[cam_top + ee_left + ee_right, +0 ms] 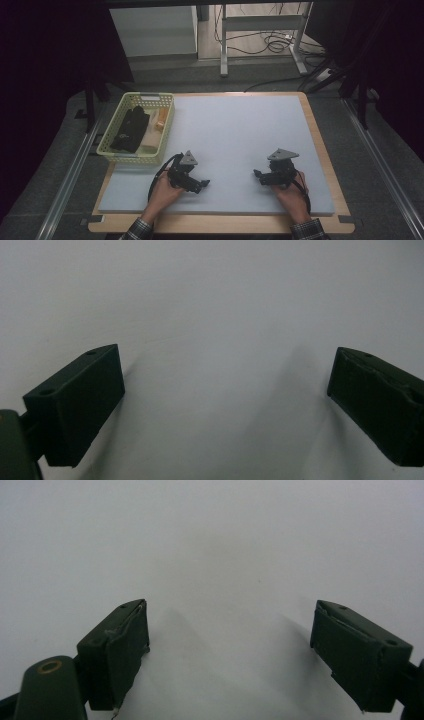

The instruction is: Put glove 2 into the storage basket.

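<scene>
Grippers, two — one per hand, both resting low on the white mat (240,130) at its near side. Left gripper (199,185): held at the near left, jaws spread wide apart with nothing between them (its own view (225,385) shows bare mat in the gap). Right gripper (259,176): near right, well apart from the left one, jaws likewise wide apart and holding nothing, as its own view (230,630) confirms. Each carries one grey three-cornered plate and one trailing black cable.

Basket (113,135), one — pale yellow-green plastic with latticed walls, at the far left edge of the mat, just beyond the left gripper. Contents: one black item (130,129) lying lengthwise along its left half, and one small tan piece (161,120) against the right wall; what these are cannot be told.

Table (320,150), one — wooden, its rim showing around the mat.

Writing or labels: none legible at this size.
</scene>
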